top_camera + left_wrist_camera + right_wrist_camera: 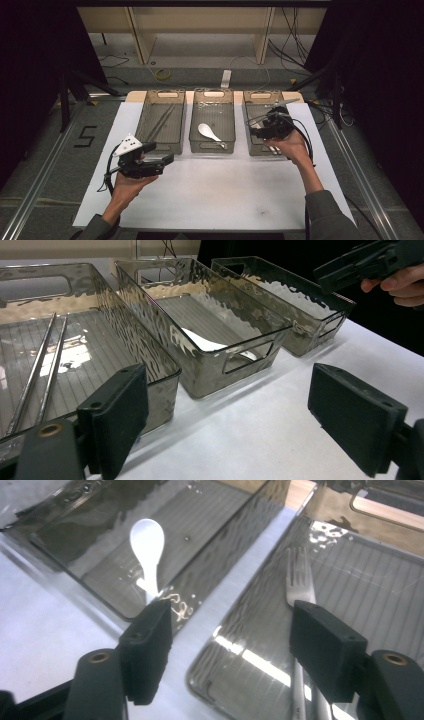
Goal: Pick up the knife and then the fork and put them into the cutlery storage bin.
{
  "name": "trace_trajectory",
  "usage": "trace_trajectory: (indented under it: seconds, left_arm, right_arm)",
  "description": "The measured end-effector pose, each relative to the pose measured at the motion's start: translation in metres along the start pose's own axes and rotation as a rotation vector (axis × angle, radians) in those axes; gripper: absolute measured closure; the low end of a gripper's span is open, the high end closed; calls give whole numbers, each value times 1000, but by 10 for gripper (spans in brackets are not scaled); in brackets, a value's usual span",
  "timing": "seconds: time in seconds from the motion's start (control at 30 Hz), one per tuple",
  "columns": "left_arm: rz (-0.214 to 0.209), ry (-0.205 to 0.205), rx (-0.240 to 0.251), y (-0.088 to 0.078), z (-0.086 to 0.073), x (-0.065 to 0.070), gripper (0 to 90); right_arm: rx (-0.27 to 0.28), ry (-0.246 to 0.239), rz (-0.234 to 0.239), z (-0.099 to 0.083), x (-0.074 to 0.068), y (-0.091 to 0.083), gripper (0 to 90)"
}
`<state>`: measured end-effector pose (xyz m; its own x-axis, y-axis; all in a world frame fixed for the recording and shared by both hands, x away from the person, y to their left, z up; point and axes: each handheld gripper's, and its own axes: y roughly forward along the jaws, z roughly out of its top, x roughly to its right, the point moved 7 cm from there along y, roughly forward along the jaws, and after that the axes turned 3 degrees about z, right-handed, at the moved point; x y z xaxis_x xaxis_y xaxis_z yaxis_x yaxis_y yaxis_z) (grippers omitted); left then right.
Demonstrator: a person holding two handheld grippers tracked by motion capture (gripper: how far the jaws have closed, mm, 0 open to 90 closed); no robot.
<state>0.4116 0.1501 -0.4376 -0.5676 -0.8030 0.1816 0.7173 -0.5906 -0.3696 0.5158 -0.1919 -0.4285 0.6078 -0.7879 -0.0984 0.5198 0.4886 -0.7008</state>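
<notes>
The fork (299,580) lies flat in the right bin (360,595), its tines just past the right gripper (232,650)'s fingers (325,650) and its handle running under one of them. Those fingers stand wide apart and grip nothing. The risk, I judge, is a lifting finger catching the handle or the bin's rim and dragging the fork or bin askew. Off to the side, the white spoon (146,547) rests in the middle bin (212,122). The left gripper (227,425) hovers over the table (260,440), fingers open and empty, with the chopsticks (40,365) in the left bin (125,340) beyond them.
</notes>
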Motion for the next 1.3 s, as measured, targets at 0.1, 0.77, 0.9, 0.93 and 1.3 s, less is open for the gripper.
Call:
trace_trajectory:
  seconds: [0.1,0.77,0.9,0.93,1.3]
  left_arm:
    - [-1,-1,1,0,0,0,161]
    - [-8,3,-3,0,-1,2,161]
    - [-12,6,-5,0,-1,2,161]
    - [-12,6,-5,0,-1,2,161]
    - [-21,12,-14,0,-1,3,162]
  right_arm:
    - [23,-6,3,0,-6,-3,320]
    - [165,-8,63,-13,-46,-11,270]
    - [185,-17,80,-18,-53,-13,265]
    - [187,-19,85,-20,-55,-13,264]
    - [239,-45,120,-29,-71,-19,255]
